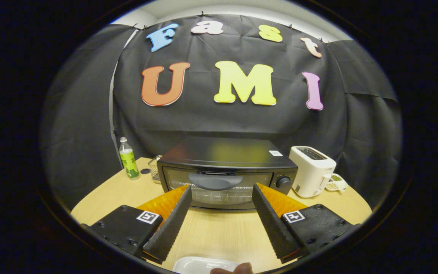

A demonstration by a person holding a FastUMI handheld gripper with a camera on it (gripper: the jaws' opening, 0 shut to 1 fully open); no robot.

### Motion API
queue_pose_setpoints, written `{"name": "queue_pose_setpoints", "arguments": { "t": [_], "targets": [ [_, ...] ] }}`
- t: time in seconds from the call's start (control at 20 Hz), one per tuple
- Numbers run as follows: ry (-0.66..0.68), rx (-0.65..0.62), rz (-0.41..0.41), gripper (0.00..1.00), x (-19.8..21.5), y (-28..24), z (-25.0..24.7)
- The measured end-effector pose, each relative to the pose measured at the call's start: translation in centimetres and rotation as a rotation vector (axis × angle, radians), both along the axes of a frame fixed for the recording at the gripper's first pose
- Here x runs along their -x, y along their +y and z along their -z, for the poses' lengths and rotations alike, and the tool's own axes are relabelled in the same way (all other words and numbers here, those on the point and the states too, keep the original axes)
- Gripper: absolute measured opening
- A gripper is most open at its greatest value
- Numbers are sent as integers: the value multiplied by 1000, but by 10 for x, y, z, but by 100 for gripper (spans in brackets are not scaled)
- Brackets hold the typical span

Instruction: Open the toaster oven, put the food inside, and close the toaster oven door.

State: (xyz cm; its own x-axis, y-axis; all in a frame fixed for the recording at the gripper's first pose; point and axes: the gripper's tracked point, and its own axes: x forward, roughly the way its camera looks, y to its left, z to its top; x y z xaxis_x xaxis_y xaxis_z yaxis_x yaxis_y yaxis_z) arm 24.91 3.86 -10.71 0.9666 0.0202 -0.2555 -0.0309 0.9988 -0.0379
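Two fingers of the tool (222,198) spread wide, empty, over the wooden desk (219,232). Black toaster oven (226,171) just beyond them, door closed; small white sticker on top, unreadable. White toaster (312,170) right of it, green-labelled bottle (128,158) left. White dish (203,264) near the fingers' base.

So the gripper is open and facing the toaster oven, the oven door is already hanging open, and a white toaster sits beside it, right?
Not quite. In the gripper view the toaster oven has its door shut, handle up against the front. The rest holds: the gripper is open, fingers spread and facing the oven, and the white toaster sits beside it.
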Motion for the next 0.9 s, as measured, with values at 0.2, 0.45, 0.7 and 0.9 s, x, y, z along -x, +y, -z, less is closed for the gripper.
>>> {"name": "queue_pose_setpoints", "arguments": {
  "t": [0.2, 0.45, 0.7, 0.9],
  "targets": [
    [-83, 5, -19, 100, 40, 3, -46],
    [-166, 25, 5, 100, 94, -4, -92],
    [-166, 19, -17, 100, 143, 0, -100],
    [-154, -19, -13, 100, 177, 3, -97]
  ]
}}
